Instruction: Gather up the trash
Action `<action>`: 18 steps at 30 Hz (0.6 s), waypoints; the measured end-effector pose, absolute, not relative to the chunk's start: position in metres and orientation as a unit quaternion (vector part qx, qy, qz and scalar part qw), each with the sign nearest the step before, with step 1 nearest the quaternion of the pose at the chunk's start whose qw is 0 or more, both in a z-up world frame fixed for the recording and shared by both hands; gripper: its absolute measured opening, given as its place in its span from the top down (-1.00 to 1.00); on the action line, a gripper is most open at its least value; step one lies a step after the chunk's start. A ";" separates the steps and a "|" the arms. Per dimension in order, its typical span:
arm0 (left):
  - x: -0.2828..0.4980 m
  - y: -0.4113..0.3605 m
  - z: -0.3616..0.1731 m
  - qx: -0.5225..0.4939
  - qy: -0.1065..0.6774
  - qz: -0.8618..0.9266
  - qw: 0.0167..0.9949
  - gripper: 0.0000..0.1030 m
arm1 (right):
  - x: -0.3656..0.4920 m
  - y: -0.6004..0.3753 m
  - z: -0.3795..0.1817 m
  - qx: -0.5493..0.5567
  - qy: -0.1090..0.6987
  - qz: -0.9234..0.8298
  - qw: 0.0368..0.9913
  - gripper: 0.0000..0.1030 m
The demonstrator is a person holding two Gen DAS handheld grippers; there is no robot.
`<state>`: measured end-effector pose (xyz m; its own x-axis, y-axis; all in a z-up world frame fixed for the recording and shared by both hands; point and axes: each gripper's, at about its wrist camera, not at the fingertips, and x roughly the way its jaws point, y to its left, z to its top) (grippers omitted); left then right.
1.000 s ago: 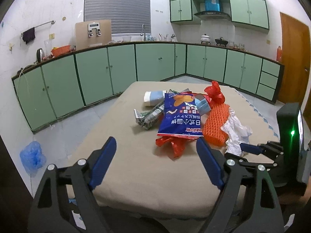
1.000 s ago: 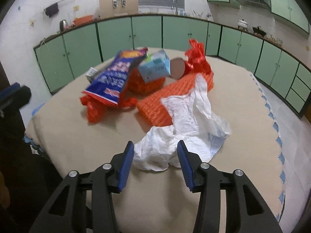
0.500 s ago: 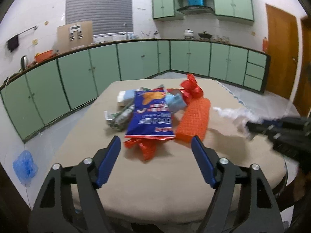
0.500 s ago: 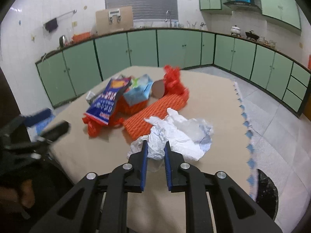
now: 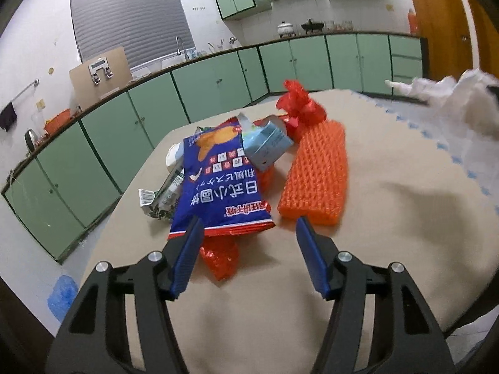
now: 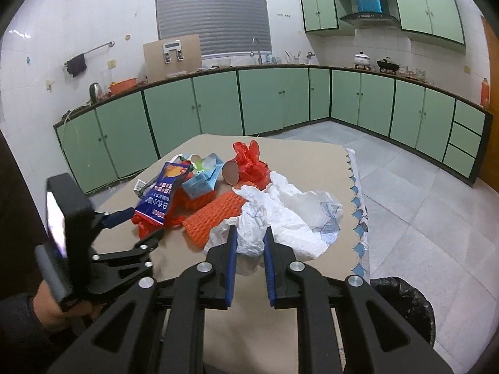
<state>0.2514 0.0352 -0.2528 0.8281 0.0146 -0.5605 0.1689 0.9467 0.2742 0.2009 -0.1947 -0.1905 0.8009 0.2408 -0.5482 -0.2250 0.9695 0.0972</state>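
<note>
Left gripper [image 5: 248, 237], right gripper [image 6: 249, 243]: black angular frames, blue ribbed pads, silver screws. Dark sleeve [image 6: 15, 327] at left hand.

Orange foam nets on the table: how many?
2 visible. One orange foam net lies flat right of the blue snack bag; a second net sits under the blue carton. More may be buried.

You had one piece of readable print in front of you: the blue snack bag [image 5: 218, 184] near the left edge of the tablecloth [image 5: 389, 224] carried large white characters, upside down in the left wrist view, reading 日式小圆饼. A smaller line beneath them and a red brand band could not be made out. A barcode showed on the crumpled wrapper [image 5: 156, 199] beside it, its digits unreadable.
</note>
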 end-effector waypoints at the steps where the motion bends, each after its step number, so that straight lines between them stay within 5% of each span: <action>1: 0.253 0.035 -0.255 0.163 0.291 -0.036 0.942 -0.15 | 0.202 -0.194 -0.192 0.013 0.292 0.123 0.948 0.70; 3: 0.259 0.034 -0.258 0.169 0.292 -0.026 0.941 -0.03 | 0.202 -0.193 -0.193 0.011 0.294 0.122 0.948 0.69; 5: 0.263 0.034 -0.260 0.169 0.298 -0.020 0.939 0.29 | 0.203 -0.194 -0.194 0.011 0.294 0.120 0.948 0.69; 7: 0.267 0.041 -0.261 0.152 0.312 -0.021 0.938 0.84 | 0.203 -0.194 -0.194 0.011 0.295 0.117 0.948 0.69; 9: 0.265 0.046 -0.258 0.138 0.308 -0.020 0.941 1.00 | 0.205 -0.194 -0.195 0.010 0.295 0.116 0.948 0.69; 18: 0.241 0.062 -0.230 0.086 0.266 -0.037 0.959 1.00 | 0.201 -0.191 -0.194 0.009 0.292 0.115 0.949 0.69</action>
